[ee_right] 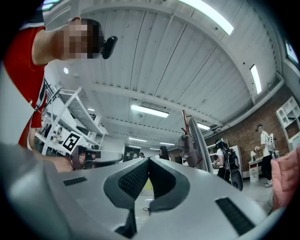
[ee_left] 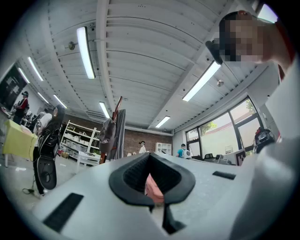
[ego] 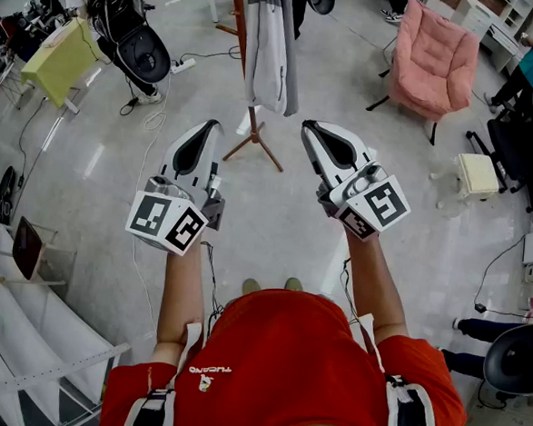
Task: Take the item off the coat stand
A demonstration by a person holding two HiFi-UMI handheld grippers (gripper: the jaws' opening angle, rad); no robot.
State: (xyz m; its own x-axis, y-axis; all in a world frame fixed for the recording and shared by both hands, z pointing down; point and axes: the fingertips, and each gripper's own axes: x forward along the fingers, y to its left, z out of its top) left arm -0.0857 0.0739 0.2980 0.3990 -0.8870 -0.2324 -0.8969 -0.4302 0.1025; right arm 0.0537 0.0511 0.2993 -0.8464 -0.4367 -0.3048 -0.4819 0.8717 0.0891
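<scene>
Looking down, the head view has the left tool (ego: 213, 125) and the right tool (ego: 310, 126) side by side, both aimed at the coat stand (ego: 240, 60). Its grey garment (ego: 271, 44) hangs well apart from them, and a pink armchair (ego: 434, 57) stands further right. Each gripper view shows its own jaws pressed together on nothing, and only those views reveal a dark cap-like thing (ee_left: 107, 133) hung beside the garment.
</scene>
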